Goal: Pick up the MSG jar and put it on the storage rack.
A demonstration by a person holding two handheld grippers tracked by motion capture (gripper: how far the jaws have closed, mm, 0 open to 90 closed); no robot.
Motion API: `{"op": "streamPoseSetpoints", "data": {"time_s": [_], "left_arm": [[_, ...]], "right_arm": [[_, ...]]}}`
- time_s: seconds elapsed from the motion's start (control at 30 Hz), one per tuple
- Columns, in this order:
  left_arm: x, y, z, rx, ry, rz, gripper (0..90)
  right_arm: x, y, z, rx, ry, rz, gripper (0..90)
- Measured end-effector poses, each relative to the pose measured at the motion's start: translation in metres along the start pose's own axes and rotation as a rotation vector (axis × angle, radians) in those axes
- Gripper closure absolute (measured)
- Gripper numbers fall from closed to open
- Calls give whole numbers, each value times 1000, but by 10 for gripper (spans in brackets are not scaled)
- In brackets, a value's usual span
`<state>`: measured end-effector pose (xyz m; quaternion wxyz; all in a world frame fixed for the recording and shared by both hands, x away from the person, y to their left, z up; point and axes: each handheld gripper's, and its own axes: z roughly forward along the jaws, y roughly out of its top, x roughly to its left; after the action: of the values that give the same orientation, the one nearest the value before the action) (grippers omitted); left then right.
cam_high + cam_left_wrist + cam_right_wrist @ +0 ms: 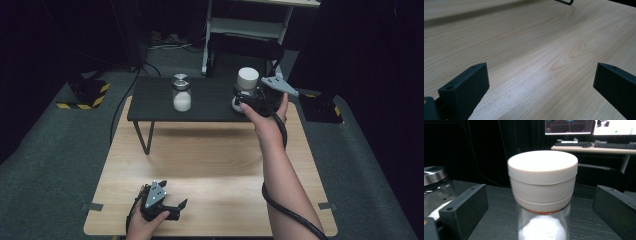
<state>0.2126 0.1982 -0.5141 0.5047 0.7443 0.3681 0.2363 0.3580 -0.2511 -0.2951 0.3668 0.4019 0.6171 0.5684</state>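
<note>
Release looks like the step in hand: the right claw (541,202) stands wide around the white-capped jar (542,192), pads clear of it, the jar upright on the black shelf (155,102) raised above the tabletop (210,165). The left claw (176,206), wide and empty, rests low near the tabletop's front edge. Next the right hand probably backs straight off without tipping the jar or the steel-lidded jar (181,93) farther along the shelf.

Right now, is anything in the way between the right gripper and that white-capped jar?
No, nothing visible. The right gripper is already at the white-capped jar: the jar stands between its open jaws, with a gap on each side. The other jar stands well off to one side on the dark shelf.
</note>
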Motion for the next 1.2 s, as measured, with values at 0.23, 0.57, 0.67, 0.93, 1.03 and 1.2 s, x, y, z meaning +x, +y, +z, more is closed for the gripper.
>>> {"op": "streamPoseSetpoints", "data": {"time_s": [0.23, 0.57, 0.67, 0.93, 1.03, 1.2], "left_arm": [[-1, 0, 0, 2, 3, 3, 6], [-3, 0, 0, -2, 6, 7, 6], [-2, 0, 0, -1, 4, 8, 6], [-2, 0, 0, -2, 2, 11, 6], [-3, 0, 0, -3, 3, 12, 6], [-3, 0, 0, -3, 2, 14, 6]], "right_arm": [[-3, -5, -15, -28, 19, -8, 3], [-12, -15, -34, -37, 25, -10, 3], [-13, -17, -39, -43, 33, -12, 3], [-12, -25, -51, -60, 47, -33, 3], [-12, -30, -55, -63, 49, -36, 3], [-14, -39, -61, -63, 55, -33, 3]]}}
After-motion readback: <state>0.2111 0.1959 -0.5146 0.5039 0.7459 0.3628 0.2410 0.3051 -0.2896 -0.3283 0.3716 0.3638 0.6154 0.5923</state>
